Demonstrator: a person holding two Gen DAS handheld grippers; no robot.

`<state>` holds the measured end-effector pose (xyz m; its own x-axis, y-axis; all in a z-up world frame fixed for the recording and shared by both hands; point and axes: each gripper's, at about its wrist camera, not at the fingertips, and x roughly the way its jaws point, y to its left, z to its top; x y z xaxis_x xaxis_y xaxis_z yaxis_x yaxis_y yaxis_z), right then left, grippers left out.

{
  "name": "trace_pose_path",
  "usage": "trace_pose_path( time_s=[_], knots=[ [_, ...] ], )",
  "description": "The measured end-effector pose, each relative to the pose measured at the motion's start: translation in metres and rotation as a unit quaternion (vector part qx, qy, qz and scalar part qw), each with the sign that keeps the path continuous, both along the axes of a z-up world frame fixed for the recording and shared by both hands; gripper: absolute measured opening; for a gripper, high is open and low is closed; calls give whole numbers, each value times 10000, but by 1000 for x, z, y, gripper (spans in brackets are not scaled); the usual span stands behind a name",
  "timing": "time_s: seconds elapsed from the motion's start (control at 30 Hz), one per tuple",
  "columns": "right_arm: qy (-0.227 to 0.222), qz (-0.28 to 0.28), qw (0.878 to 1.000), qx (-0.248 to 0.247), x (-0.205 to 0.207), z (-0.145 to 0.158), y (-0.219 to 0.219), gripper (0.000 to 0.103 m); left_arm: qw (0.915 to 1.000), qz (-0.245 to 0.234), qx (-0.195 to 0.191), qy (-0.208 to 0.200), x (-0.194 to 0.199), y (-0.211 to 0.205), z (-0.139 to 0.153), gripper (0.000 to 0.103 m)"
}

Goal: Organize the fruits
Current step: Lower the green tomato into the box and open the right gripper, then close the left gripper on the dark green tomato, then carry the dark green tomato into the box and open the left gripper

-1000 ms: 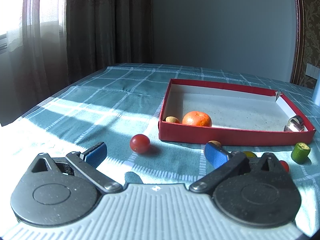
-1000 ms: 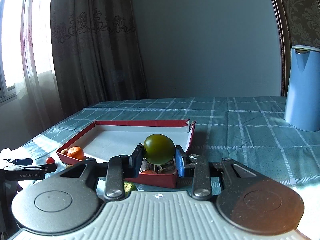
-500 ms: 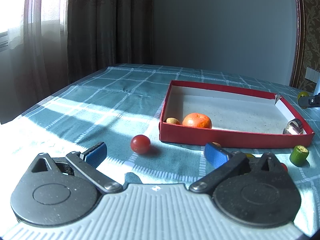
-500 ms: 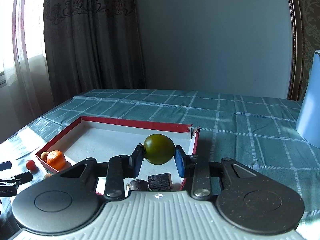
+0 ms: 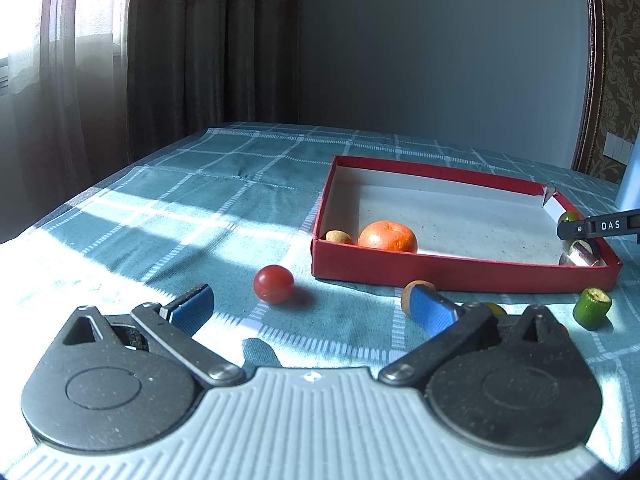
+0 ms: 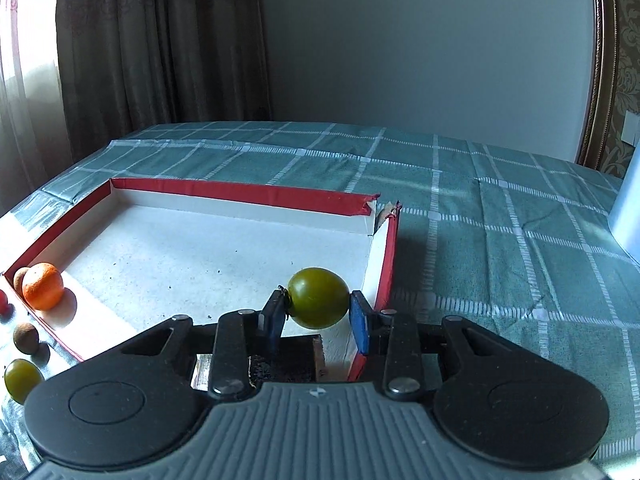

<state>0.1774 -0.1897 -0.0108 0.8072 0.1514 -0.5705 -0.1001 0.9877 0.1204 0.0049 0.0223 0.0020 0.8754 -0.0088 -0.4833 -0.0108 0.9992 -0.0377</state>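
Note:
My right gripper [image 6: 318,312] is shut on a green tomato [image 6: 318,297] and holds it above the near right corner of the red tray [image 6: 248,194]. The tray [image 5: 460,274] holds an orange [image 5: 387,236] and a small brown fruit [image 5: 338,237] at its near left corner. My left gripper [image 5: 310,304] is open and empty, low over the table. A red cherry tomato [image 5: 273,284] lies on the cloth just ahead of it. My right gripper also shows at the right edge of the left wrist view [image 5: 600,226].
A dark block [image 6: 286,366] lies in the tray below my right gripper. Outside the tray lie a brown fruit [image 5: 410,290], a green cut piece [image 5: 592,308], another green tomato [image 6: 21,378] and a brown fruit [image 6: 26,338]. A blue jug [image 6: 628,208] stands far right.
My right gripper has carried the green tomato forward and lower over the tray's right corner. It has come into the left wrist view. My left gripper has stayed put.

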Motion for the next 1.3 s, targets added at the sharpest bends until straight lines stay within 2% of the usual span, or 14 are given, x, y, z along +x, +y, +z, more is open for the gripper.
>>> trace_pose_path(
  time_s=[0.07,0.17,0.27,0.3,0.33,0.47,0.6,0.7,0.83,1.03,1.1,1.13,1.2,1.3],
  knots=[
    [-5,-79,9995,300,-2,-1,-7,35,9999,-114,-47,-49,-3,1,0,103],
    [-82,-187,9964,825,-16,6,-19,36,9980,-552,-184,-237,-14,4,2,103],
    [-320,-279,9948,924,-46,17,-25,52,9959,-796,-12,-435,-24,-2,2,103],
    [-390,-310,9948,885,-55,20,-25,64,9956,-790,93,-488,-26,-6,3,103],
    [-505,-284,9948,843,-67,22,-24,68,9952,-802,229,-514,-27,-11,3,103],
    [-634,-171,9947,793,-105,17,-24,68,9943,-802,619,-339,-21,-30,2,103],
    [-544,-83,9941,930,-125,3,-27,68,9960,-783,380,-223,-16,-38,4,103],
    [-311,-61,9946,986,-126,-9,-24,68,9967,-745,311,64,-6,-49,2,103],
    [-377,11,9928,1140,-129,-10,-26,68,9972,-636,282,277,4,-62,0,101],
    [-385,28,9917,1224,-130,-11,-28,68,9957,-637,383,546,13,-80,-8,79],
    [-388,38,9917,1229,-131,-11,-28,68,9948,-729,323,638,16,-81,-10,60],
    [-391,44,9917,1222,-131,-10,-27,68,9943,-772,295,669,17,-81,-11,57],
    [-404,65,9917,1219,-131,-10,-27,68,9944,-817,233,624,15,-80,-11,39],
    [-427,71,9912,1247,-132,-10,-28,68,9944,-852,192,592,13,-79,-11,32]
  ],
)
